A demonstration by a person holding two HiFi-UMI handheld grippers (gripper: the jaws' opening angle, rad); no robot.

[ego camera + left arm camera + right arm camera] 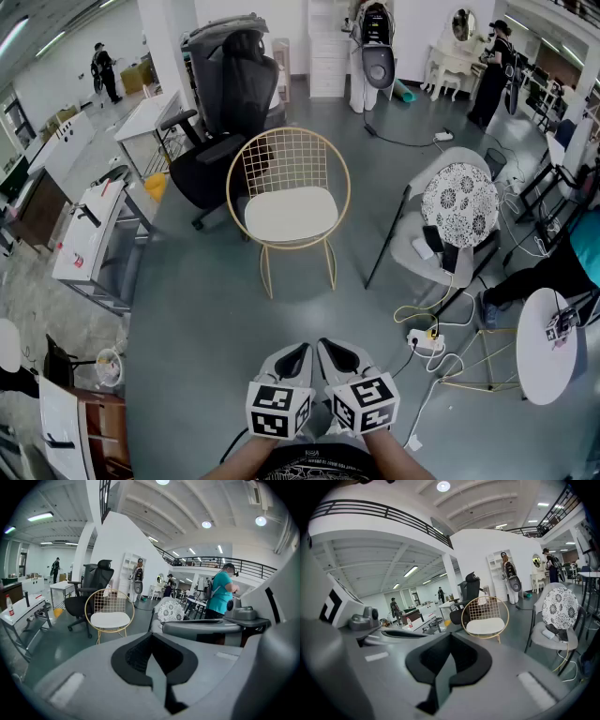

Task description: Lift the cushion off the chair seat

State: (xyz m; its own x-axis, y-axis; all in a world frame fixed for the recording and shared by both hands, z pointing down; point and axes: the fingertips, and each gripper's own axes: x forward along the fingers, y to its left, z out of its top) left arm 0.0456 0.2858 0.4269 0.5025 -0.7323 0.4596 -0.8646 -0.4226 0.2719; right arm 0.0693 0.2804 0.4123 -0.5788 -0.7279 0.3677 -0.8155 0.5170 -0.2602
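A white cushion (291,214) lies flat on the seat of a gold wire chair (286,159) standing mid-floor, well ahead of me. Both grippers are held low and close to my body, side by side, far short of the chair. The left gripper (296,351) is shut with nothing between its jaws, and the right gripper (331,347) beside it also looks shut and empty. In the left gripper view the cushion (110,619) shows left of centre beyond the left gripper (152,641). In the right gripper view the cushion (485,626) sits just right of centre beyond the right gripper (450,645).
A black office chair (225,103) stands behind and left of the gold chair. A grey chair with a round patterned cushion (459,202) stands to the right. A power strip with cables (427,339) lies on the floor at right, near a round white table (544,347). White desks (89,230) line the left.
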